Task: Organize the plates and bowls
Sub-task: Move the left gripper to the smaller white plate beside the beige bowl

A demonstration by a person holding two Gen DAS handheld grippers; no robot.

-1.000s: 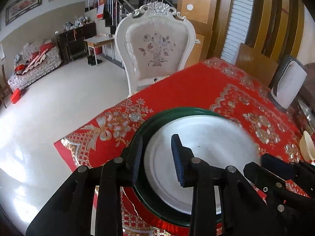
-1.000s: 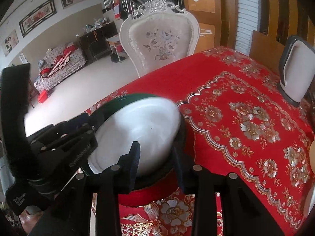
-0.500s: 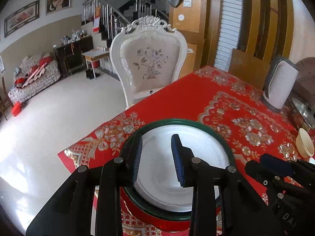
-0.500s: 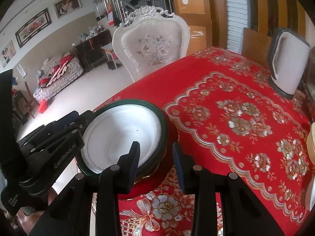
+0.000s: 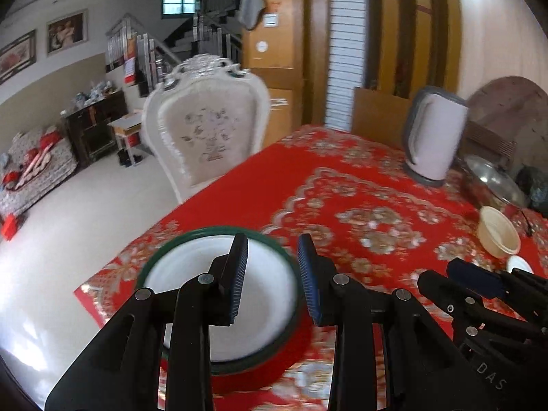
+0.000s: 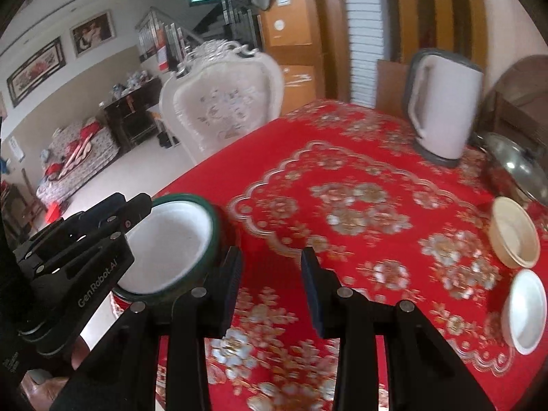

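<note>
Green-rimmed white round plate (image 5: pixel 171 284): located at the near left corner of the table with the red floral cloth (image 6: pixel 342 171), close to the cloth's edge. It rests on what I judge to be a red dish (image 5: pixel 239 380), of which only a band shows below the green rim.

1. Grippers. The left gripper (image 5: pixel 272 250) hangs above the plate with its jaws a narrow gap apart. Nothing is in that gap, and the plate shows through it from below. The right gripper (image 6: pixel 270 263) hangs over bare cloth just to the right of the plate. Its jaws stand slightly wider and also hold nothing.

2. Reason for placement. I judge the corner to be the stacking point. The plate sits centred on the red dish, so the pile is stable and neither gripper needs to support it. A cream plastic bowl (image 6: pixel 513 233) and a small white bowl (image 6: pixel 525 311) lie side by side, well apart from the plate, at the right edge of the table. I take these to be the items not yet sorted. Both grippers point along the table toward that side.

3. Orientation. The plate lies face up with its rim level. Being round, it has no long axis. Its only axis runs straight up through the centre, so it can be gripped anywhere on the rim.
</note>
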